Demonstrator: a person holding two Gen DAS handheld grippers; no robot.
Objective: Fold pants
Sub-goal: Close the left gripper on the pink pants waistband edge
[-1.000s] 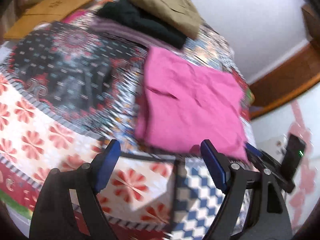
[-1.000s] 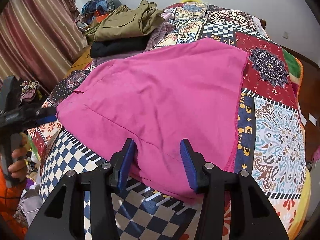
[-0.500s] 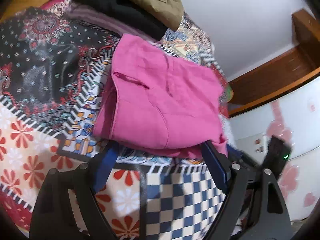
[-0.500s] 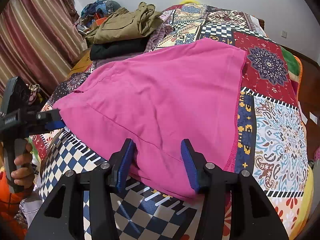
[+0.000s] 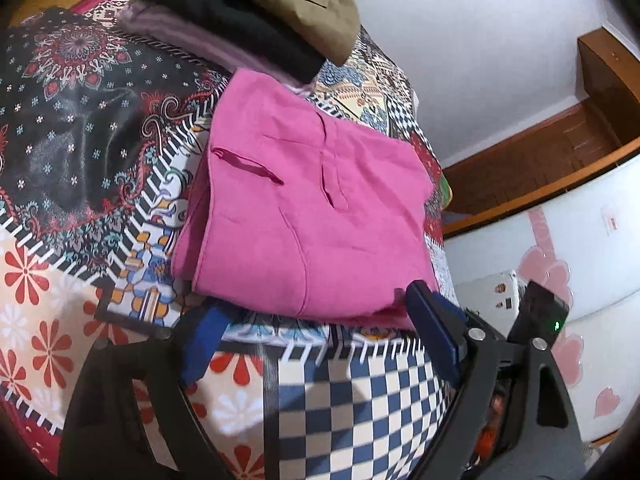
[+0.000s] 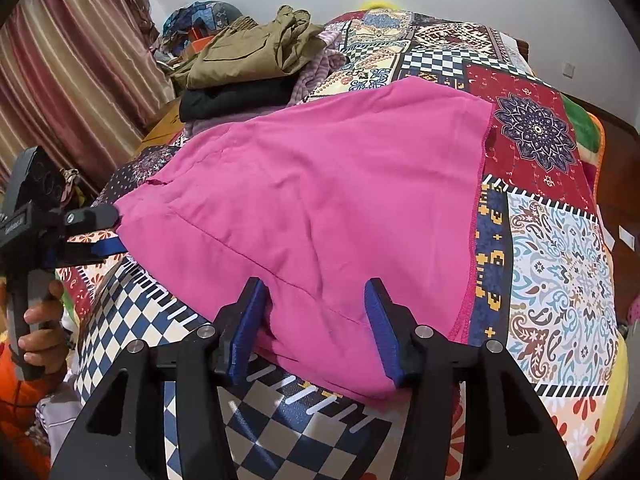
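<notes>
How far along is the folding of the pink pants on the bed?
Done: the pink pants lie doubled in layers on the patchwork bedspread. In hand: the left gripper and the right gripper are both opening, each straddling the near edge. Left: probably moving them to the stack of folded clothes.

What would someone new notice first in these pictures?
The bright pink pants, folded flat on the patchwork quilt, fill the middle of both views. Behind them sits a stack of folded clothes, olive on black. The right gripper straddles the near edge, jaws opening; the left gripper is opening at another edge.
</notes>
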